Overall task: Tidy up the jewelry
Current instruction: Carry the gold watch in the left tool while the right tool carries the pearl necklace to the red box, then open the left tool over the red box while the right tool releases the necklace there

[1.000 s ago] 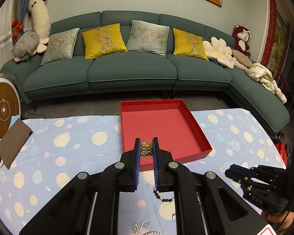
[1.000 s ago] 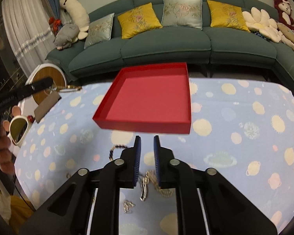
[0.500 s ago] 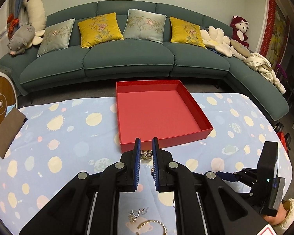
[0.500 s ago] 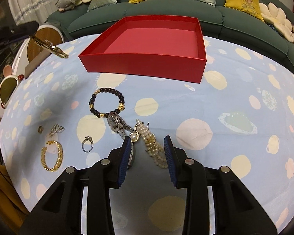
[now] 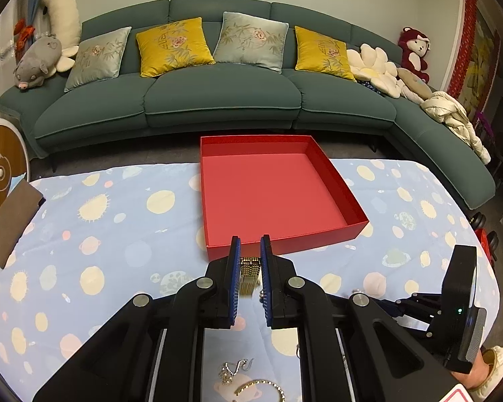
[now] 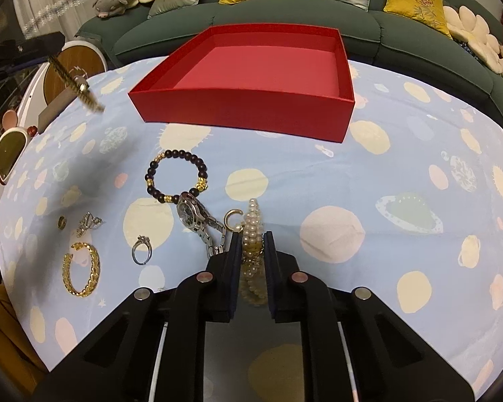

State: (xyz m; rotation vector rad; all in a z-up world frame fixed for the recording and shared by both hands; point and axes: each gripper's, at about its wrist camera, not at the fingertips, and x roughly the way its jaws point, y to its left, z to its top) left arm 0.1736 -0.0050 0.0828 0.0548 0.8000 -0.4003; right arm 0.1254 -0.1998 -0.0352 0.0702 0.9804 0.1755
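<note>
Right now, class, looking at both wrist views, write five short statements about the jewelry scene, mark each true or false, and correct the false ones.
1. The red box already holds a bracelet. False: its inside shows nothing in it.
2. The left gripper has a gold band between its fingers. True.
3. The right gripper is closing around the dark bead bracelet. False: its fingers flank the pearl bracelet; the bead bracelet lies apart on the cloth.
4. A silver ring lies on the cloth left of the wristwatch. True.
5. The gold cuff sits inside the box. False: it lies on the cloth.
</note>
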